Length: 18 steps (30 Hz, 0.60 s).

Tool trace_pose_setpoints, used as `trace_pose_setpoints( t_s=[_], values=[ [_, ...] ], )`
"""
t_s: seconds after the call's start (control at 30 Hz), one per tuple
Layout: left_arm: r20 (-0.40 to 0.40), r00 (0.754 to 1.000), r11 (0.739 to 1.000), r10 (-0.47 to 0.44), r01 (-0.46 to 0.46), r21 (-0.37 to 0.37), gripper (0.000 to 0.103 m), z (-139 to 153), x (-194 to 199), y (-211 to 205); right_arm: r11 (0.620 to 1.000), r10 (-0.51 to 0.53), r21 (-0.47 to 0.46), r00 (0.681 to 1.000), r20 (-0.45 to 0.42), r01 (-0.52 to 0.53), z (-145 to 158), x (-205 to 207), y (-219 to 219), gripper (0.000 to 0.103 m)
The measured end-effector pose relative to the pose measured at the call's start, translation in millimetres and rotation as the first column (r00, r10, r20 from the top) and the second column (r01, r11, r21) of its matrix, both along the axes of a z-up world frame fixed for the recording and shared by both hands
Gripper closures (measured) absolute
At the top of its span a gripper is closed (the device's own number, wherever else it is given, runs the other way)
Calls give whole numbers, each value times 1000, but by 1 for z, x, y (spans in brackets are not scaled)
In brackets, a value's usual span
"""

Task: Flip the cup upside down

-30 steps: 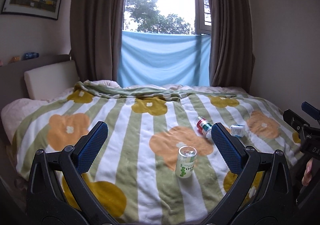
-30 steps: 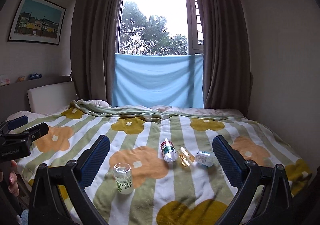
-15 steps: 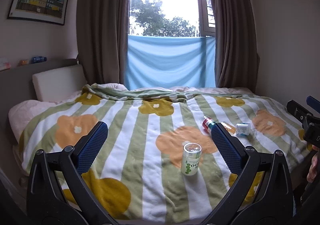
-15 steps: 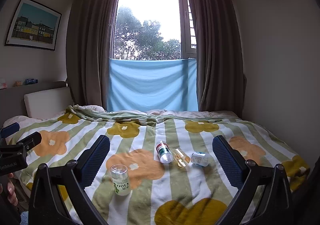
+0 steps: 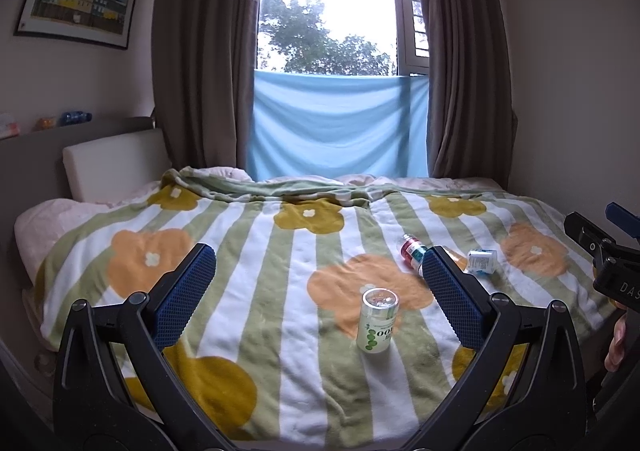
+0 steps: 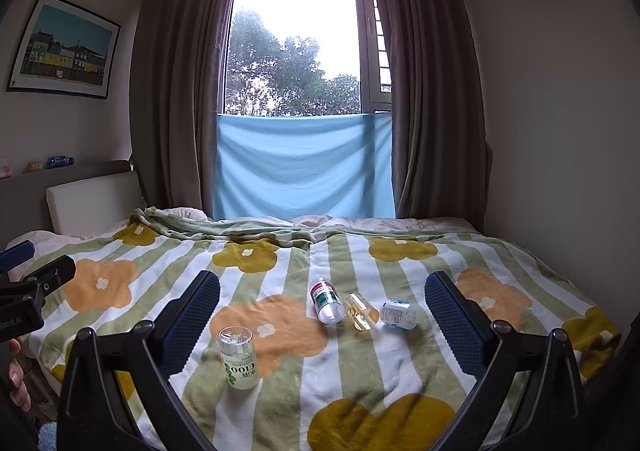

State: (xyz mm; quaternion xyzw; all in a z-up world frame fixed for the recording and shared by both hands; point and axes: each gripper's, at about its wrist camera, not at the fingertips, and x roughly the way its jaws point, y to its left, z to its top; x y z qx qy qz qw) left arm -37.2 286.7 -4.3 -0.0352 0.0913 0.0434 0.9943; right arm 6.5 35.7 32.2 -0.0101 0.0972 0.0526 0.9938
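Cup already stands inverted on blanket — both grippers gaping, empty — flip looks done.

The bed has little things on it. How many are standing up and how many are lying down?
Standing up: 1, the cup with green dots
Lying down: 3, the red and green bottle, the amber bottle, the white and blue bottle
Total: 4
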Motion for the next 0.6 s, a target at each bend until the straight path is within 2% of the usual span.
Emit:
trace_pose_setpoints(
  t_s=[0.6],
  values=[
    [3, 1000, 1000, -5, 5, -6, 0, 3, -4, -4, 1000, -1, 1, 1000, -8, 1, -6, 1, 3, 1]
  ],
)
